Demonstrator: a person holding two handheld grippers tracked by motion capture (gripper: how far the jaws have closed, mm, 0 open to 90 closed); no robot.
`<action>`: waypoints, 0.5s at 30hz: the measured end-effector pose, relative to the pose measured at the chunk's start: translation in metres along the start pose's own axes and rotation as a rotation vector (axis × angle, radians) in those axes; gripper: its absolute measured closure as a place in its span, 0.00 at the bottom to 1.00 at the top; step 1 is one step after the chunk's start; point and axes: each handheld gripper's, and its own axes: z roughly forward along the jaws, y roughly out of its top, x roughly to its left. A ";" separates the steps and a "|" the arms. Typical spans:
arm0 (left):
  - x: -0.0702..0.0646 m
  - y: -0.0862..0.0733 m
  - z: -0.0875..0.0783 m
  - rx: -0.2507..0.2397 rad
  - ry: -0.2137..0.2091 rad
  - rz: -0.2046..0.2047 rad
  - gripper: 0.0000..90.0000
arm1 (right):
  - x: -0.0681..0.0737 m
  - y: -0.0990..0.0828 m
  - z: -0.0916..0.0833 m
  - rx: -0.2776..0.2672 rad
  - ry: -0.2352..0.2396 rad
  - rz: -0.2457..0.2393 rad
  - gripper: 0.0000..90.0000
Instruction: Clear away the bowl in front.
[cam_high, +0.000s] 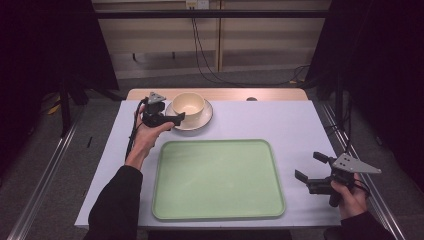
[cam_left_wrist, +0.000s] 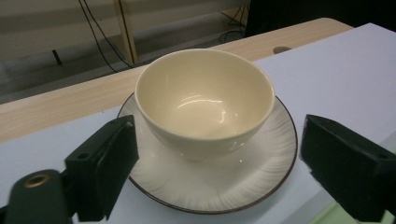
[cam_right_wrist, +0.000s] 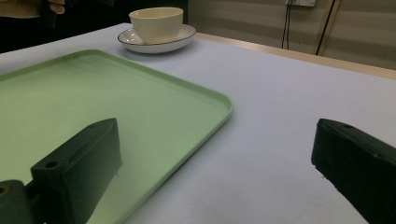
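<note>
A cream bowl (cam_high: 188, 103) stands upright and empty on a white plate (cam_high: 204, 118) with a dark rim, at the back left of the table. My left gripper (cam_high: 176, 120) is open at the plate's near left edge. In the left gripper view its jaws flank the plate (cam_left_wrist: 261, 158) and bowl (cam_left_wrist: 205, 98) without touching them; the gripper (cam_left_wrist: 217, 142) holds nothing. A pale green tray (cam_high: 217, 180) lies empty in the middle front. My right gripper (cam_high: 310, 166) hovers open just right of the tray. The right gripper view (cam_right_wrist: 217, 154) shows the tray's corner (cam_right_wrist: 70, 102), with the bowl (cam_right_wrist: 156, 23) far off.
The table (cam_high: 280, 120) has a white cover and a bare wooden strip (cam_high: 220, 94) along its back edge. Black cables hang behind it. Dark curtains and metal floor rails run along both sides.
</note>
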 end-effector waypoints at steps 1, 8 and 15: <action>0.001 0.002 0.002 0.009 0.001 0.000 0.15 | 0.000 0.000 0.000 -0.001 0.000 0.000 0.01; 0.007 0.015 0.015 0.023 0.040 0.001 0.12 | 0.000 0.000 0.000 0.000 0.004 0.001 0.01; 0.014 0.019 0.030 0.028 0.079 -0.050 0.16 | 0.000 0.000 0.000 -0.001 0.007 -0.001 0.01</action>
